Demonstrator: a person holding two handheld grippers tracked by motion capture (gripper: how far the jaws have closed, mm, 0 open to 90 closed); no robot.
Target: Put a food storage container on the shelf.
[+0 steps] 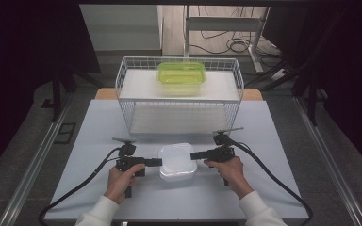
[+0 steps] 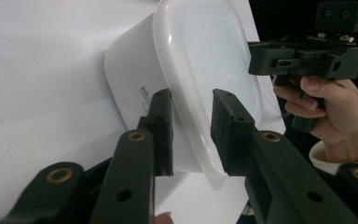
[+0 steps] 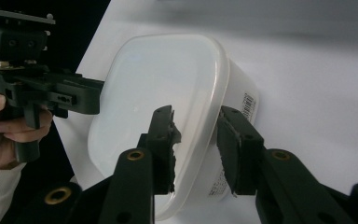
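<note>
The white lidded plastic container [image 1: 177, 162] sits on the tabletop [image 1: 94, 127] between the left hand-held gripper [image 1: 157, 162] and right hand-held gripper [image 1: 194, 155]. Beyond them stands a white wire basket [image 1: 128, 110], a green lidded plastic container [image 1: 181, 77] inside.

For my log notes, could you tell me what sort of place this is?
Probably a lab recording station: a bare grey table hemmed by dark curtains, loose cables on the floor behind, and a wire basket staged with a green container.
</note>
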